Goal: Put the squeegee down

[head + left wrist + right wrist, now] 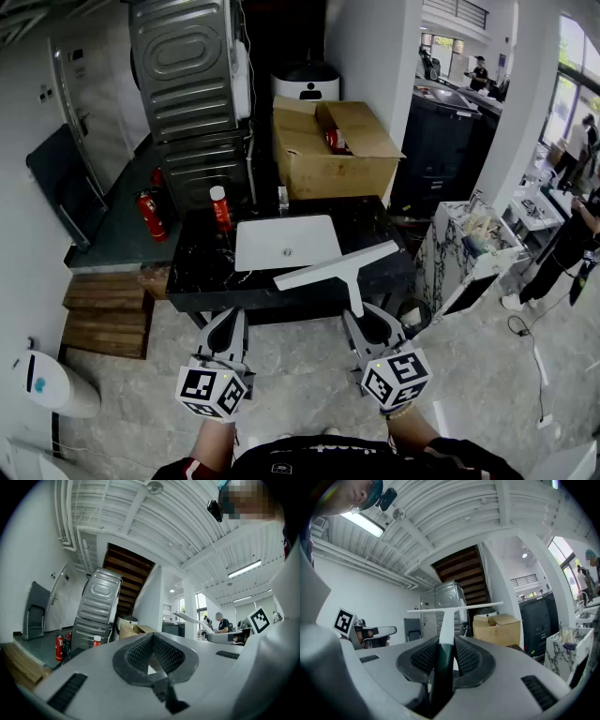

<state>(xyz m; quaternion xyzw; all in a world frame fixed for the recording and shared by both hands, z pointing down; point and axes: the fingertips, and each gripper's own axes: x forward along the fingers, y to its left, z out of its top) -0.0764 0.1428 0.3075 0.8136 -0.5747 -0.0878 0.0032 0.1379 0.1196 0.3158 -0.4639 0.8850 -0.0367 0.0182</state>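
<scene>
My right gripper [366, 323] is shut on the handle of a white squeegee [335, 266]. Its long blade hangs level above the front right part of the black marble counter [192, 262], just right of the white sink basin [286, 242]. In the right gripper view the squeegee [449, 616] stands straight up out of the right gripper [446, 645], with the pads pressed on its dark grip. My left gripper [225, 328] is held in front of the counter's edge, to the left. Its jaws are shut with nothing between them, as the left gripper view [151, 641] also shows.
A red spray can [219, 208] stands at the counter's back left. Behind are an open cardboard box [328, 145], fire extinguishers [150, 216] and a grey metal case [187, 84]. Wooden steps [103, 314] lie left, a small marble-patterned stand [469, 253] right. People stand far right.
</scene>
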